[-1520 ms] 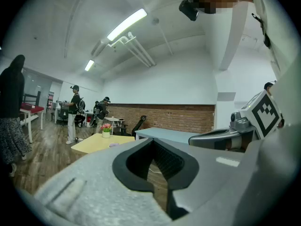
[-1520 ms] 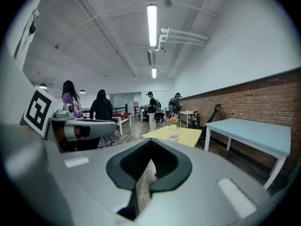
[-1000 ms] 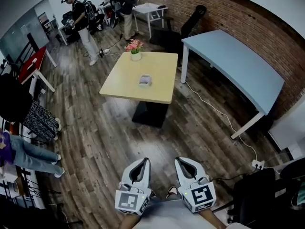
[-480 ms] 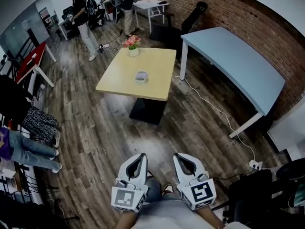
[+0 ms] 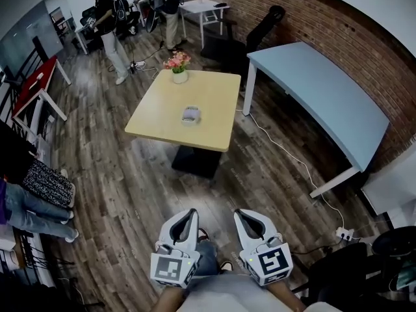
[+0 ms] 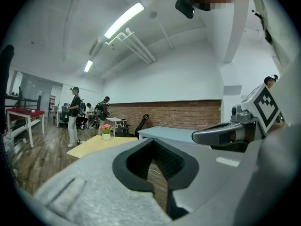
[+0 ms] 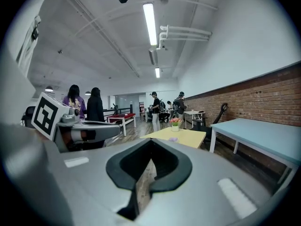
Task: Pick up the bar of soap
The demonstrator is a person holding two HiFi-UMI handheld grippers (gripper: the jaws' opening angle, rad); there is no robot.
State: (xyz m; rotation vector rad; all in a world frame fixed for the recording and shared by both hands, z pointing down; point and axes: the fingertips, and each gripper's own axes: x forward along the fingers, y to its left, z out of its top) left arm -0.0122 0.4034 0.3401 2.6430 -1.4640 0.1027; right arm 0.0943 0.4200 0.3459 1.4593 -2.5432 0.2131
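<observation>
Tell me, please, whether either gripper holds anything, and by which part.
Nothing is held: left gripper and right gripper are shut and empty, the soap on the table.

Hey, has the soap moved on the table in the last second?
No. The soap still lies at the middle of the table, below the flowers; only the camera shifted.

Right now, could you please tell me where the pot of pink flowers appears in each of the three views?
Head view: the pot of pink flowers is upper centre-left, near the far left corner of the yellow table.
Left gripper view: the pot is left of centre, on the table.
Right gripper view: the pot is just right of centre, at the table's far end.
Shared landmark: the yellow table.
</observation>
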